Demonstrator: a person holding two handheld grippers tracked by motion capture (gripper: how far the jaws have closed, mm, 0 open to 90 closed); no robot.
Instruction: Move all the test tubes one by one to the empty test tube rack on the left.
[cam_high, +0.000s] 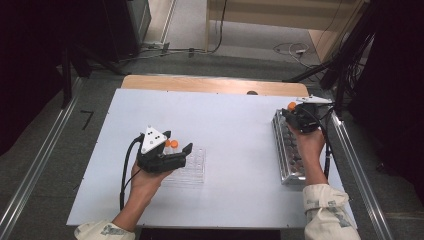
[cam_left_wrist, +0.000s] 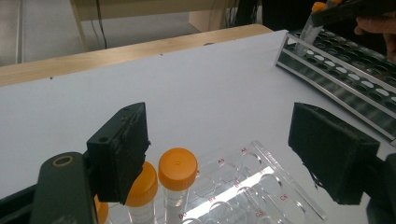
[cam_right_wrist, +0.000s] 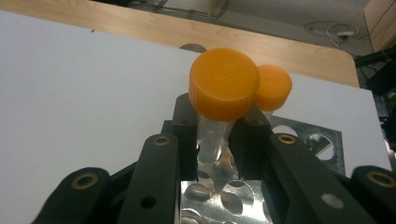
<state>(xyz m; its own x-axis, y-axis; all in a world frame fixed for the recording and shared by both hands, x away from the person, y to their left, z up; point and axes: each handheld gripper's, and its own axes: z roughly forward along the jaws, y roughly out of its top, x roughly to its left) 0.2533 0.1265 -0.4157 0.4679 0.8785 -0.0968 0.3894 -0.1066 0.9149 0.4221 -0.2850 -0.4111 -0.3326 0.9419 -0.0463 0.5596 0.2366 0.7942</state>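
Note:
My right gripper (cam_right_wrist: 215, 135) is shut on a clear tube with an orange cap (cam_right_wrist: 224, 84), held upright over the far end of a metal tube rack (cam_right_wrist: 303, 133). Just behind it stands a second orange-capped tube (cam_right_wrist: 272, 87). In the high view this gripper (cam_high: 291, 112) is at the rack's (cam_high: 285, 150) far end on the right. My left gripper (cam_left_wrist: 224, 154) is open above a clear plastic rack (cam_left_wrist: 261, 186). Two orange-capped tubes (cam_left_wrist: 177, 168) stand in that rack beside the gripper's left jaw, outside the gap. From above, the left gripper (cam_high: 177, 142) hovers over the clear rack (cam_high: 192, 167).
A white board (cam_high: 225, 125) covers the wooden table (cam_high: 210, 84). The metal rack (cam_left_wrist: 345, 74) runs along its right edge with many vacant holes. Metal rails (cam_high: 35, 170) flank the table, and cables lie on the floor behind it.

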